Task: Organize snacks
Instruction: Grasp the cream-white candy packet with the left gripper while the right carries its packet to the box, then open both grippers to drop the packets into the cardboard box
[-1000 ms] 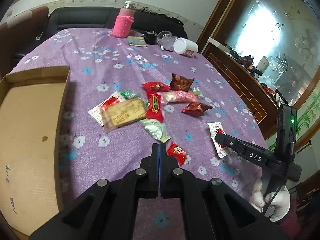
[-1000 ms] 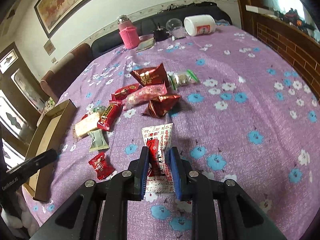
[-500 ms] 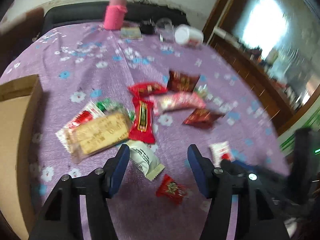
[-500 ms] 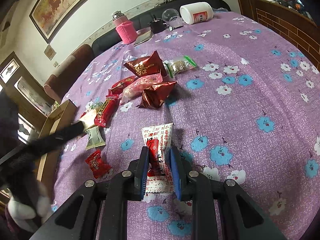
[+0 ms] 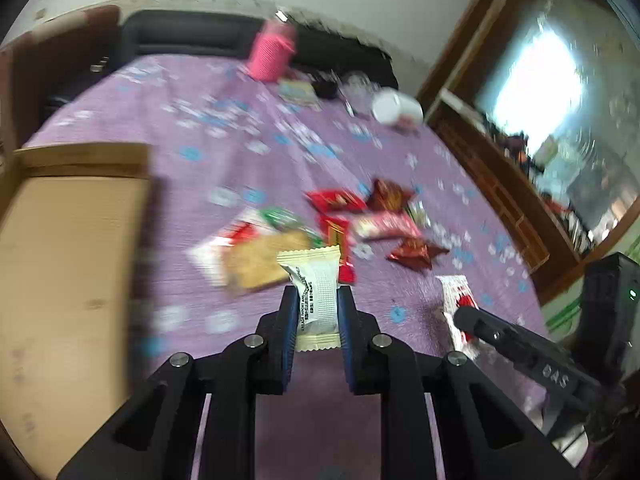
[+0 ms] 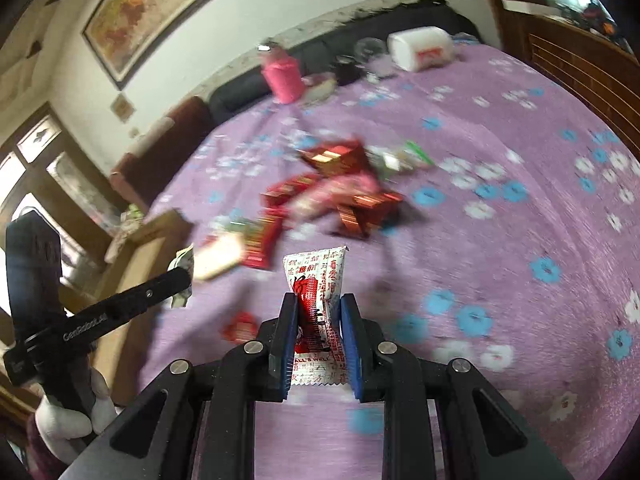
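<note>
Left tool (image 5: 317,312), earlier empty, has just closed, clamping the cream packet (image 5: 316,288).

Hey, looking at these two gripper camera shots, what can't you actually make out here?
- Snack pile: motion blur in both views; wrapper print unreadable, count unclear.
- Cardboard box: cut off by the left wrist view's edge; inside only partly seen.
- White packet in the left gripper: lower end hidden between the fingers.
- Red-and-white packet in the right gripper: sides covered by pads.

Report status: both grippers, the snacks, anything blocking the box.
Left gripper just closed on cream packet. Right gripper shut on white-red sachet. Cardboard box open, nothing in the way.
</note>
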Available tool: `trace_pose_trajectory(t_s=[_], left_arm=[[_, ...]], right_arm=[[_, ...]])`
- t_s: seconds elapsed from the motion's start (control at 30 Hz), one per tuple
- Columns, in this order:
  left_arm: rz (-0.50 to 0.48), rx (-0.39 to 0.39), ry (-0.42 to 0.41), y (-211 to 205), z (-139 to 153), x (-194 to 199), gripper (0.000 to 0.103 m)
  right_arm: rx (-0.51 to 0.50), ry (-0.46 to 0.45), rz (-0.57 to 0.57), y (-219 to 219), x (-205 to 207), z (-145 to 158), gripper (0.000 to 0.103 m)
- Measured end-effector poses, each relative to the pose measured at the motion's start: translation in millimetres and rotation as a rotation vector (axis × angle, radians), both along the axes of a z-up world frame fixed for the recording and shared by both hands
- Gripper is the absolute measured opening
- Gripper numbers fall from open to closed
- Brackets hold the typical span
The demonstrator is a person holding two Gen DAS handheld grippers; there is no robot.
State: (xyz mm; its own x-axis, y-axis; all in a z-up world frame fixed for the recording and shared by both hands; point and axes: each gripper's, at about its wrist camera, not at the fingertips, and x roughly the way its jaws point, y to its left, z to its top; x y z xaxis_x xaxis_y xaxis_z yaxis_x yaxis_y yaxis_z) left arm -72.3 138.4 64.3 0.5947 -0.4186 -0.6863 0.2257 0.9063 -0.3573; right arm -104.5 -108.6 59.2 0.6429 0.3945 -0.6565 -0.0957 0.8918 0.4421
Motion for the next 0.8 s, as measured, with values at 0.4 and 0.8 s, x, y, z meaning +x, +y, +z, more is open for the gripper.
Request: trace_pose_trajectory(t_s=[0.4, 0.8], left_arm=[[0.377, 0.192, -0.001, 178.4, -6.4, -62.2, 0.019], [0.458, 0.045, 0.010, 227.8, -14.6, -80.8, 0.052]], right_arm=[[0.036, 0.057, 0.467, 231.2, 24.8, 17.2, 0.024], [-0.084, 0.125, 0.511, 299.3, 38.5, -16.0, 0.024]])
